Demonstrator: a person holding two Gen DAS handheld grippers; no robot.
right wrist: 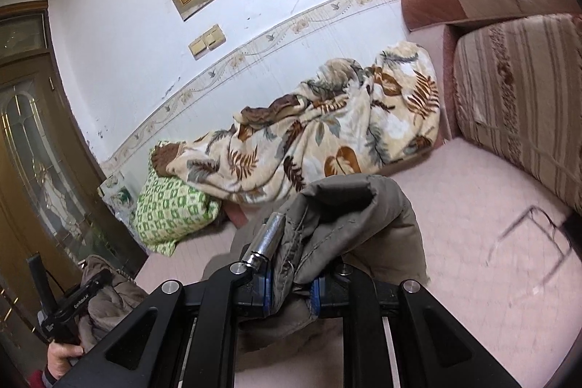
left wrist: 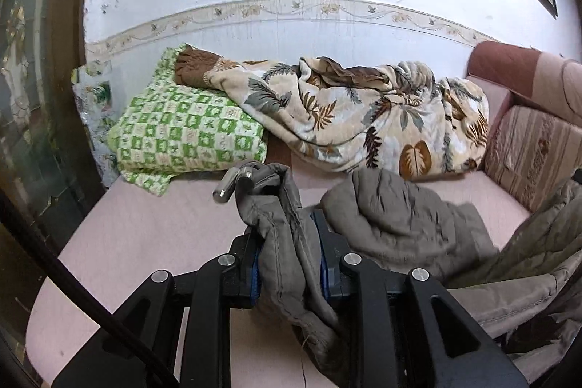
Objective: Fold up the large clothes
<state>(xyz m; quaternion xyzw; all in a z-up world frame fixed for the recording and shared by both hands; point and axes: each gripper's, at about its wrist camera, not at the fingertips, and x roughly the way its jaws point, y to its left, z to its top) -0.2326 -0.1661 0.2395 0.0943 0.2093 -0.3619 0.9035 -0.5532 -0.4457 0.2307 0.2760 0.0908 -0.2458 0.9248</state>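
Observation:
A grey-brown quilted jacket (left wrist: pixel 400 224) hangs lifted over the pink sofa seat (left wrist: pixel 145 235), one edge in each gripper. In the left wrist view my left gripper (left wrist: pixel 289 264) is shut on a bunched fold of the jacket, with its blue pads (left wrist: pixel 254 279) pressing the cloth from both sides. My right gripper (right wrist: pixel 291 290) is likewise shut on a thick rolled edge of the jacket (right wrist: pixel 349 206). The right wrist view also shows the left gripper (right wrist: pixel 83 293) at the lower left, held by a hand (right wrist: pixel 62 357), with jacket cloth bunched beside it.
A leaf-patterned blanket (left wrist: pixel 363 119) lies crumpled along the wall at the back of the seat. A green checked folded cloth (left wrist: pixel 185 130) sits to its left. A striped back cushion (right wrist: pixel 516 104) bounds the right side, and a brown glazed door (right wrist: pixel 36 140) stands on the left.

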